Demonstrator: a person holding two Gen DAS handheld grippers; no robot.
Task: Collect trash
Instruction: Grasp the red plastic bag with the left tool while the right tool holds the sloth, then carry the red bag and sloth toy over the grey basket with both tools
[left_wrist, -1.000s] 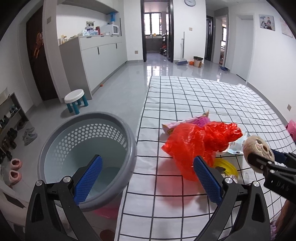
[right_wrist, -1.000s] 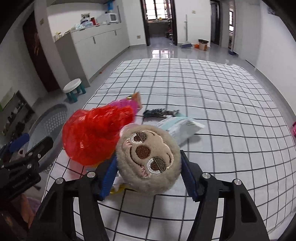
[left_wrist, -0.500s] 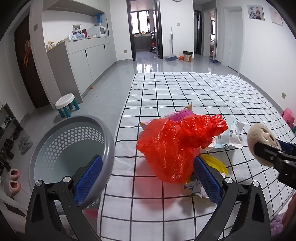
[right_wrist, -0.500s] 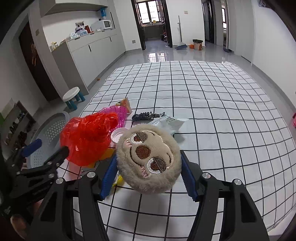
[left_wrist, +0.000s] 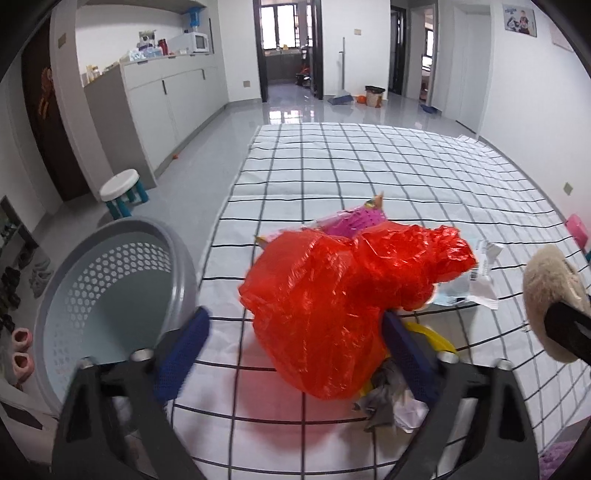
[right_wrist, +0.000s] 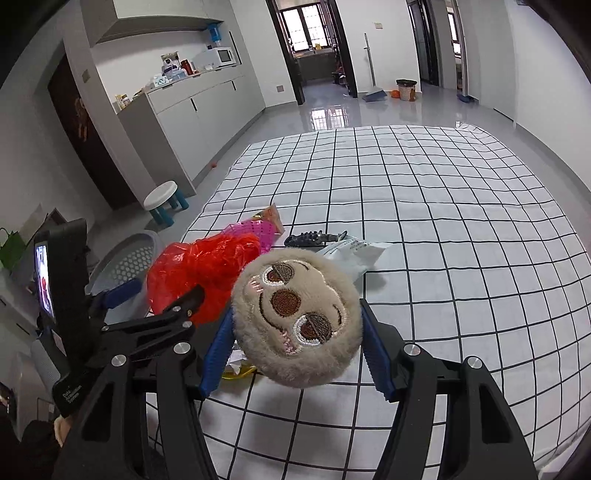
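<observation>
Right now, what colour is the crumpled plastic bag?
Bright red plastic bag, clearest in the left wrist view.

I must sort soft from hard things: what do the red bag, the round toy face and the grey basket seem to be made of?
Red bag: thin glossy plastic film, crinkled and translucent. Round toy face: fuzzy beige plush with embroidered eyes. Grey basket: apparently rigid moulded plastic, smooth, perforated wall.
</observation>
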